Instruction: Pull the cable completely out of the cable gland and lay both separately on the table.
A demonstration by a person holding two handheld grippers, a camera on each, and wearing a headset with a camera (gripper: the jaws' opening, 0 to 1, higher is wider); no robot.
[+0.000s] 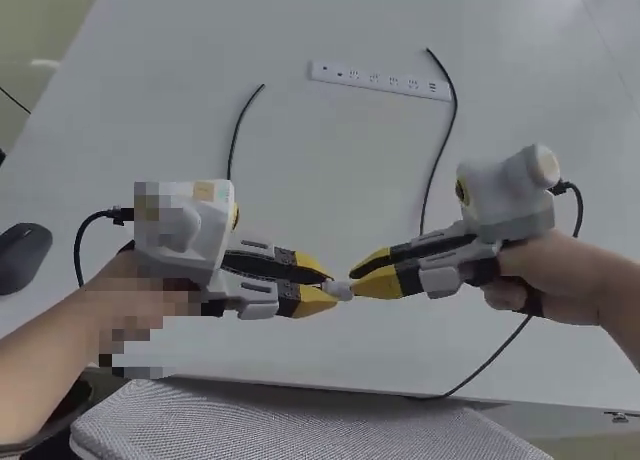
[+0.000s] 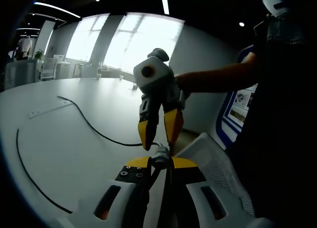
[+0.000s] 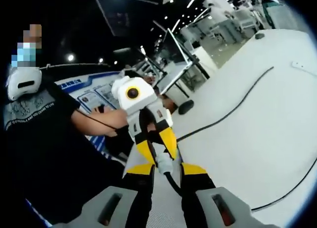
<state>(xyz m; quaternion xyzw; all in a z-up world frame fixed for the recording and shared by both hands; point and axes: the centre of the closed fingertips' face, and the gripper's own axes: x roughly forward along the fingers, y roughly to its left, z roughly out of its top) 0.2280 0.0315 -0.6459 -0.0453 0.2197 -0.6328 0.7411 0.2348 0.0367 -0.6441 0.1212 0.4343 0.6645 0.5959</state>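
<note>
A small pale cable gland (image 1: 343,290) hangs in the air above the table's near edge, between the two gripper tips. My left gripper (image 1: 328,286) comes in from the left and is shut on the gland (image 2: 159,157). Facing it tip to tip, my right gripper (image 1: 358,279) is shut on the thin black cable (image 3: 172,180) that leaves the gland (image 3: 163,163) and runs back between its yellow fingers (image 3: 192,169). In the left gripper view the right gripper (image 2: 159,144) points down at the gland.
On the white table (image 1: 330,180) lie a white power strip (image 1: 380,80) with its black lead (image 1: 440,150), a loose black cable (image 1: 240,130) and a dark mouse (image 1: 20,255) at the left edge. A grey mesh chair (image 1: 300,425) is below the near edge.
</note>
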